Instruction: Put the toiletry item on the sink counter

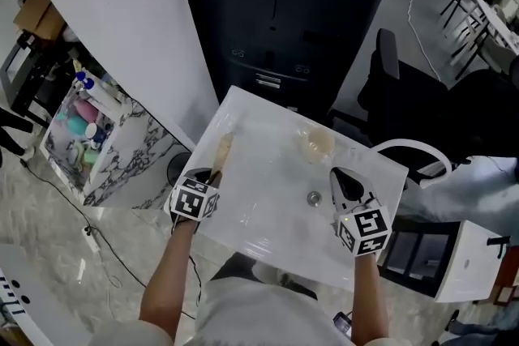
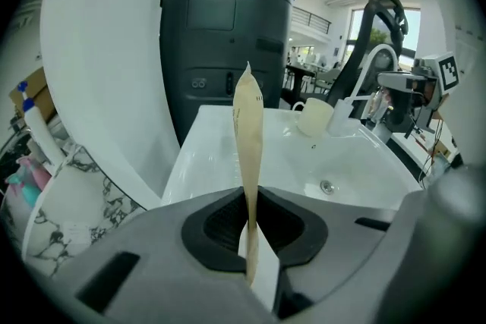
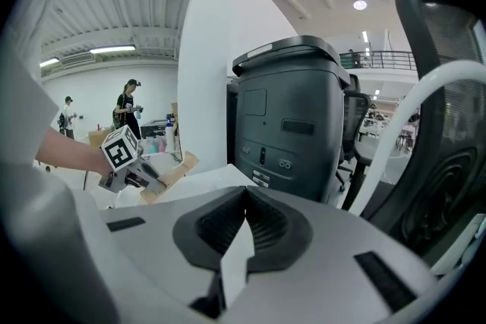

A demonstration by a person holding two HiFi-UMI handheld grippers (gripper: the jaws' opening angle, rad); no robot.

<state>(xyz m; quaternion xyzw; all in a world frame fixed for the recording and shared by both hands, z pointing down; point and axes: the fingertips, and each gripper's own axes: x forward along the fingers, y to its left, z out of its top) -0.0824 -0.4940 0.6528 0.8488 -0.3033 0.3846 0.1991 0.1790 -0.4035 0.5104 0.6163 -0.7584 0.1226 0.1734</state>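
Not done yet, I'd say. The left gripper point(image 1: 212, 174) has its jaws clamped on the tan flat packet point(image 1: 222, 150) (the toiletry item, prob. a sachet), held over the left edge of the white sink counter point(image 1: 259, 215). Can't tell if it touches the top. Left to do: lower it & let go. Its long axis runs near-to-far, free end pointing far toward the dark bin point(image 1: 284, 12). The right gripper point(image 1: 345, 184), by the drain point(image 1: 313, 198), is closed w/ nothing in it.

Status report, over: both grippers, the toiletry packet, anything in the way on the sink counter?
Left gripper shut on tan packet, over sink counter left edge. Right gripper shut, empty. Cup well aside, not blocking.
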